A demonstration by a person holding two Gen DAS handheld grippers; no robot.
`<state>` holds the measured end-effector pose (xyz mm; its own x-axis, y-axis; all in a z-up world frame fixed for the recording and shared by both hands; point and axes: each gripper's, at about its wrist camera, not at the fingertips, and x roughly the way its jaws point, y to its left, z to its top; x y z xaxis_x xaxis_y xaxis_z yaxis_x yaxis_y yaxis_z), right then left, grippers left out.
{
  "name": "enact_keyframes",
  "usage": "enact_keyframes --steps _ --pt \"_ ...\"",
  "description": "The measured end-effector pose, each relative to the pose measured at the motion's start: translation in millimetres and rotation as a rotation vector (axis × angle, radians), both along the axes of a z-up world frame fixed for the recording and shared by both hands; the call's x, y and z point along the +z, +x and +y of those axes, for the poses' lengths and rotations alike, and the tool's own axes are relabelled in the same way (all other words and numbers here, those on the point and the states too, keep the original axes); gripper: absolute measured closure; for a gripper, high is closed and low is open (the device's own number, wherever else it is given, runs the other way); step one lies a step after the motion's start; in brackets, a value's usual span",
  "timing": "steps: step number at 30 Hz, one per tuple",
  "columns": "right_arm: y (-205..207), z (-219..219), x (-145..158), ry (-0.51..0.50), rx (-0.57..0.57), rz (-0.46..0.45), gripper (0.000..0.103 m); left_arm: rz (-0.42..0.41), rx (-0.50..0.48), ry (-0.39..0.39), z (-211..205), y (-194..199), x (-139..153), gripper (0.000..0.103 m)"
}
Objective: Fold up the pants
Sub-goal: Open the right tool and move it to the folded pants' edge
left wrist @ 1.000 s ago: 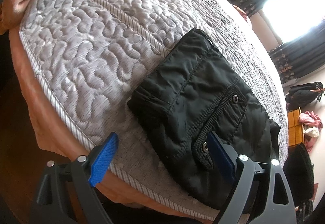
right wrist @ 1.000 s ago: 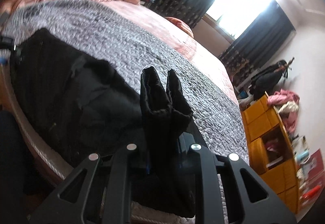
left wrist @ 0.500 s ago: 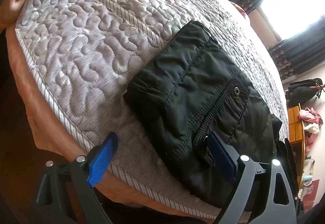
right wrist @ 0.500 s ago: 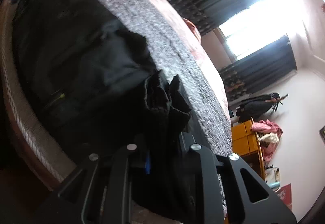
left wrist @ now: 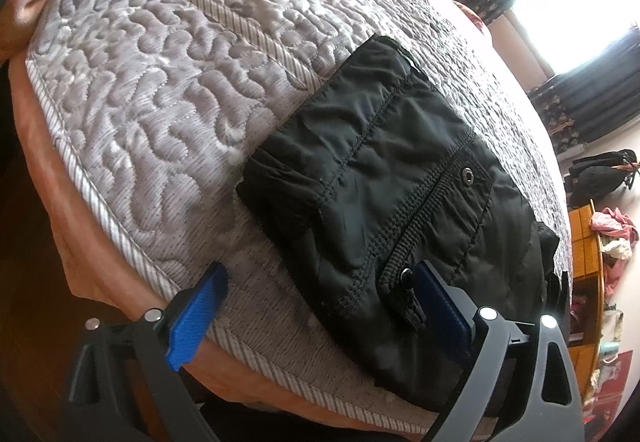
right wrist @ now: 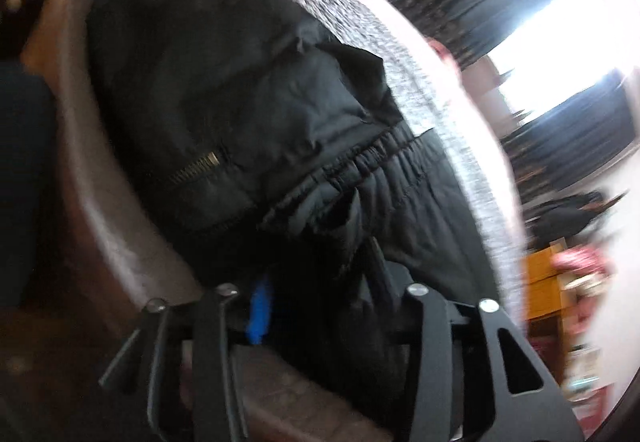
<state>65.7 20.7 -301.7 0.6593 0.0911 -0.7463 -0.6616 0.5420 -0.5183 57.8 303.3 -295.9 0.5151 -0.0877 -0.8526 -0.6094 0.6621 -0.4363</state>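
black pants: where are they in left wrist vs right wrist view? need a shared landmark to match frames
Left wrist: black pants folded, right of centre on the grey quilt, running down to the right blue pad.
Right wrist: black pants fill the centre, blurred, from upper left down between the opening jaws.
Shared landmark: the orange cabinet at the right edge in both.

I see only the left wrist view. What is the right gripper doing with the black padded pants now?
Observer: The right gripper is opening its jaws, and a fold of the black padded pants lies between them.
Operator: Is there any fastener on that side of the pants?
Observer: Yes, a short brass zipper shows there, just beside a gathered seam. The right wrist view is blurred, so I cannot tell finer details.
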Motion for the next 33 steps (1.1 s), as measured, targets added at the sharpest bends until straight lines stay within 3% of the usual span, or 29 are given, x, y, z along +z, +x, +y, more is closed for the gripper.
enact_keyframes --steps 1,4,6,13,15,17,20,29,33 --pt "2 -7 14 0.096 0.016 0.09 0.039 0.0 -0.001 0.0 0 0 0 0.008" --pt "11 -28 48 0.314 0.025 0.24 0.038 0.001 -0.005 -0.003 0 0 0 0.008" --pt "23 -39 61 0.378 -0.022 0.272 0.038 -0.002 -0.006 -0.002 0 0 0 0.008" --pt "38 -34 50 0.334 -0.048 0.291 0.043 -0.009 -0.009 -0.009 0 -6 -1 0.008" --pt "45 -33 40 0.319 -0.05 0.315 0.053 -0.01 -0.008 -0.014 0 -9 -1 0.008" --pt "49 -33 32 0.331 -0.067 0.385 0.081 -0.009 -0.009 -0.013 0 -9 -1 0.008" --pt "52 -36 30 0.375 -0.075 0.445 0.09 -0.009 -0.014 -0.01 1 -9 -2 0.008" --pt "35 -41 67 0.452 -0.02 0.396 0.092 -0.005 -0.02 -0.003 0 -9 -2 0.006" --pt "36 -30 41 0.384 0.003 0.447 0.092 -0.004 -0.022 0.003 -1 -9 -2 0.005"
